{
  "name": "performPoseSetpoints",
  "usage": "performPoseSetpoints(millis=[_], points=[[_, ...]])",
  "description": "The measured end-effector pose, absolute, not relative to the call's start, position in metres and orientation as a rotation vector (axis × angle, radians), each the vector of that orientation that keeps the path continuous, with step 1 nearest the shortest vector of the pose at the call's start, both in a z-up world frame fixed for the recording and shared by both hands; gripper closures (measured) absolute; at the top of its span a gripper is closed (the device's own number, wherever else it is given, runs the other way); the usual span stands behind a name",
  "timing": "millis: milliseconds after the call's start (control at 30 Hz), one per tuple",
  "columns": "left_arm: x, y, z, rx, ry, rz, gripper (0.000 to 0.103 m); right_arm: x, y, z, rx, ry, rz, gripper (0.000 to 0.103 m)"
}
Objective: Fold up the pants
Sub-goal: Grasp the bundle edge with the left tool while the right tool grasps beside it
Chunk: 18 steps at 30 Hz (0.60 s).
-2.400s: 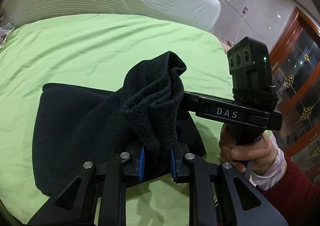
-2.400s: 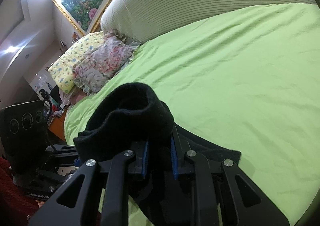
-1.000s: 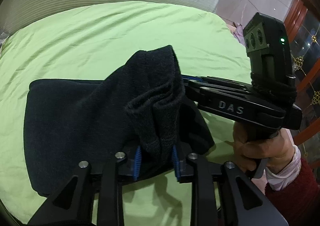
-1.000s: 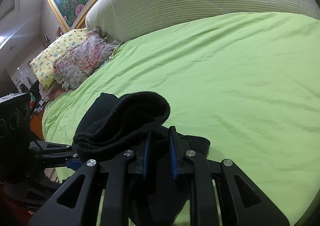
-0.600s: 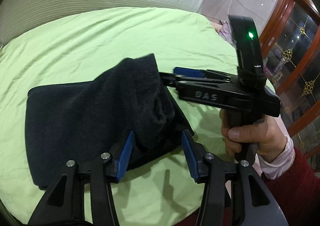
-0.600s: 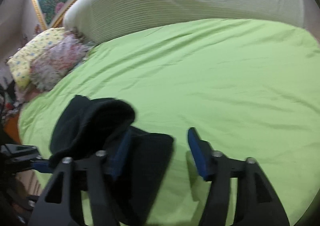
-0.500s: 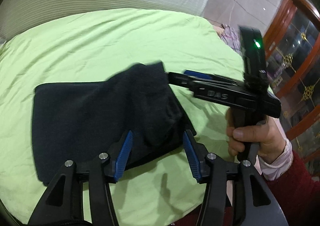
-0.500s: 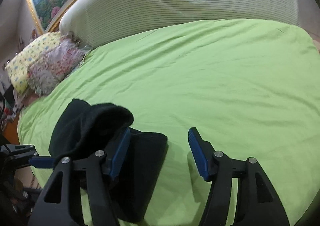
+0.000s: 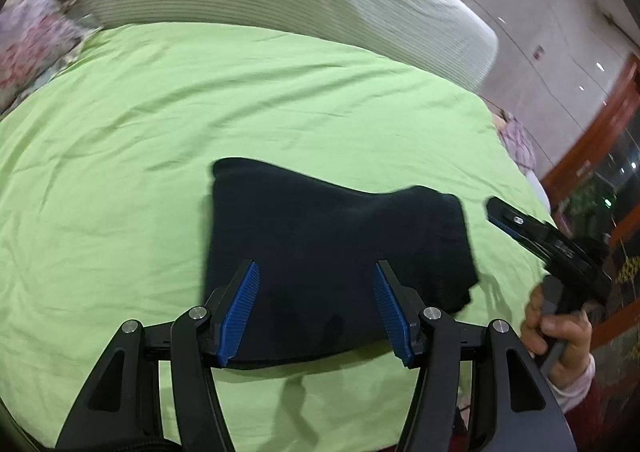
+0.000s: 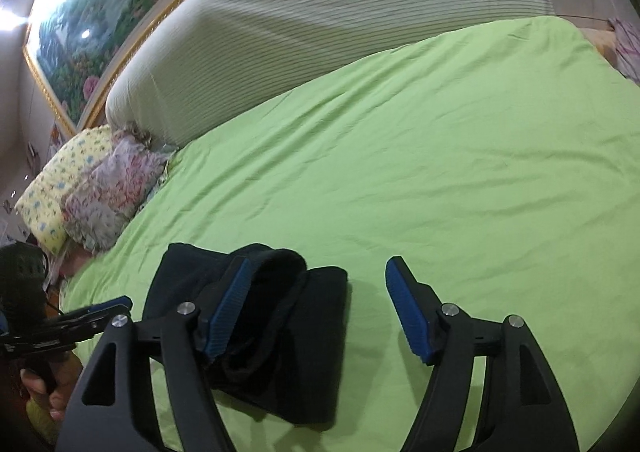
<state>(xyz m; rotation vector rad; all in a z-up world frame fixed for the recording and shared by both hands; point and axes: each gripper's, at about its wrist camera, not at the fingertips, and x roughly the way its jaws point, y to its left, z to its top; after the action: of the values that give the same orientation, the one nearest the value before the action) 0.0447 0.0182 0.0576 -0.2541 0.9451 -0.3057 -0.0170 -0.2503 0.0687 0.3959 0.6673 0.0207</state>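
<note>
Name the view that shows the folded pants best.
The left wrist view. There the pants lie nearly whole on the green sheet, outline clear beyond the left gripper, whose jaws are opening with nothing gripped. The right wrist view shows them low at the left, partly behind one finger of the right gripper.

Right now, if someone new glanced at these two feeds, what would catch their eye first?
The black pants stand out most: a dark folded bundle lying near the front edge of the bright green bedsheet. Next come the blue-padded jaws: the left hand-held gripper hangs over the bundle, the right hand-held gripper by its edge, both opening and gripping nothing. Behind, a striped white bolster runs along the head of the bed.
</note>
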Motion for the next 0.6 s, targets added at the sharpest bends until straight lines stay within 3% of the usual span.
performPoseSetpoints(millis=[600], points=[[0.071,0.058,0.023,-0.348,1.008,-0.27,0.031,-0.007,-0.209,0.028,0.458,0.831,-0.045,0.021]])
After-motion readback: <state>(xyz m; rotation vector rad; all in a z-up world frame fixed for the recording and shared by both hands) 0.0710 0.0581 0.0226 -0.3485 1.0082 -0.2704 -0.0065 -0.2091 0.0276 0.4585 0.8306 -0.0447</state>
